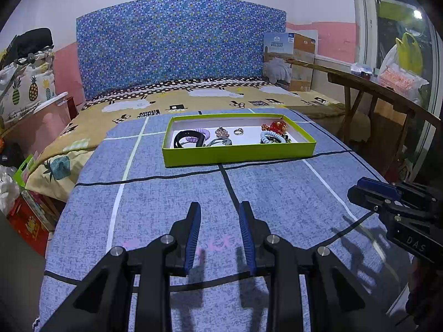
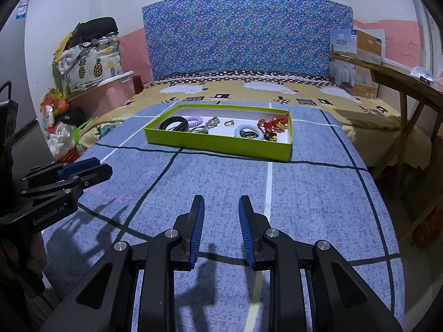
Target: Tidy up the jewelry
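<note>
A lime-green shallow box point(image 1: 238, 153) point(image 2: 221, 141) sits on the blue checked cloth ahead of both grippers. In it lie a black band point(image 1: 181, 138) point(image 2: 173, 123), a purple coil tie point(image 1: 200, 135) point(image 2: 193, 121), a brooch point(image 1: 221, 132) point(image 2: 213, 121), a ring point(image 1: 238, 131) point(image 2: 229, 123), a light-blue coil tie point(image 1: 270, 137) point(image 2: 247, 131) and red-gold pieces point(image 1: 277, 126) point(image 2: 272, 124). My left gripper point(image 1: 220, 207) is open and empty over the cloth, well short of the box; it also shows in the right wrist view point(image 2: 91, 167). My right gripper point(image 2: 221, 202) is open and empty; in the left wrist view point(image 1: 360, 191) it is at the right.
The cloth-covered table point(image 1: 166, 199) stands against a bed with a yellow sheep-print sheet point(image 1: 210, 99) and a blue patterned headboard point(image 1: 180, 44). A wooden bench point(image 1: 387, 94) runs along the right. Bags and boxes point(image 2: 61, 127) pile up at the left.
</note>
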A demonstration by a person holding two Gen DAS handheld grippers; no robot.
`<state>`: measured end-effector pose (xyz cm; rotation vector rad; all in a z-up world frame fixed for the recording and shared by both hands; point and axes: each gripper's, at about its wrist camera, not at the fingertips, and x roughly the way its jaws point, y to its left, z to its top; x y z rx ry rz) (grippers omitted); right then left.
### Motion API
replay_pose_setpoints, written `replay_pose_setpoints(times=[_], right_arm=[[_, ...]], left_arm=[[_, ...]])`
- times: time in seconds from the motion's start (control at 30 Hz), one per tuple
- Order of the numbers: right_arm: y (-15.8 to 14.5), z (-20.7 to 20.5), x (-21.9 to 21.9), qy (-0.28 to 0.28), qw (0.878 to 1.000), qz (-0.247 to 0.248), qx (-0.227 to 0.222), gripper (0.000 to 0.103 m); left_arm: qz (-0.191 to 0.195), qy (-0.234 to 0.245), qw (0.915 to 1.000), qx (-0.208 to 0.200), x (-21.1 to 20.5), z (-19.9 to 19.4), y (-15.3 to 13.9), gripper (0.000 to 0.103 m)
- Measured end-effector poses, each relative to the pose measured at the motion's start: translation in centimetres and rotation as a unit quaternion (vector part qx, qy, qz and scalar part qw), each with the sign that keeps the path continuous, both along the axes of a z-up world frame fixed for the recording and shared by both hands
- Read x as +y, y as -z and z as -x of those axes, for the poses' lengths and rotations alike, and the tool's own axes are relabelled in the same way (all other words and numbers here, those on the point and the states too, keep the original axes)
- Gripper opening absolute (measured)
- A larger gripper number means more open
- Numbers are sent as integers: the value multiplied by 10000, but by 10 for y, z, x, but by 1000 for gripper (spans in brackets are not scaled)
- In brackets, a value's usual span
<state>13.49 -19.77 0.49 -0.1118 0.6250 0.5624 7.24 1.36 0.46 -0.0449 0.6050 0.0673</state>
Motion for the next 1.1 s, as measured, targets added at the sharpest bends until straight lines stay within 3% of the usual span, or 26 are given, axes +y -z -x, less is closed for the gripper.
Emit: replay_pose_setpoints(times=[1.1], right_arm=[[4,-2,-1,-9,10000,45,67,26]], left_arm=[[-70,-136,9998,-89,-2,2,-1,30]])
